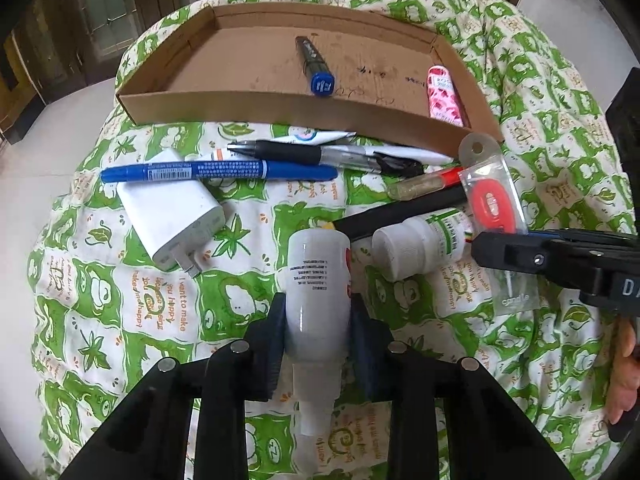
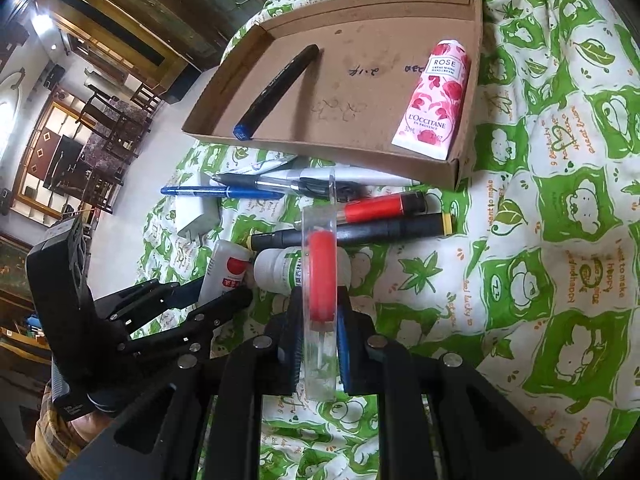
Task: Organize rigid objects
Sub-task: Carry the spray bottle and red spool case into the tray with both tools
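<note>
Both tools are loaded. Our left tool [image 1: 318,344] is clamped on the white spray bottle [image 1: 318,276] mid-body, pads on the two flat sides, nozzle end hanging back toward the wrist. That's probably a grip near the balance point so it won't swing on the carry. The bottle looks to be low over the bedspread [image 1: 120,320], or on it — we can't tell if it's off the cloth.

Our right tool [image 2: 318,344] is nearly shut on the clear sleeve with the red oval piece [image 2: 322,276], held edge-on. It's thin, so the jaws sit narrow, and the sleeve stands upright between the pads.

The cardboard tray [image 1: 280,106] sits at the far side of the bed and acts as the drop zone. Inside it are a black marker with a blue cap [image 1: 314,62] mid-floor and a rose hand cream tube [image 2: 434,100] lying along the right wall. The left half is bare, which leaves room for the bottle.

Loose items are piled just in front of the tray's near wall:
- blue marker [image 1: 218,170]
- black pen [image 1: 304,154]
- red-and-clear tube [image 2: 380,206]
- long black marker [image 2: 360,230]
- white pill bottle [image 1: 420,246]
- white charger [image 1: 172,210]

They overlap, so single picks look to be the way.
</note>
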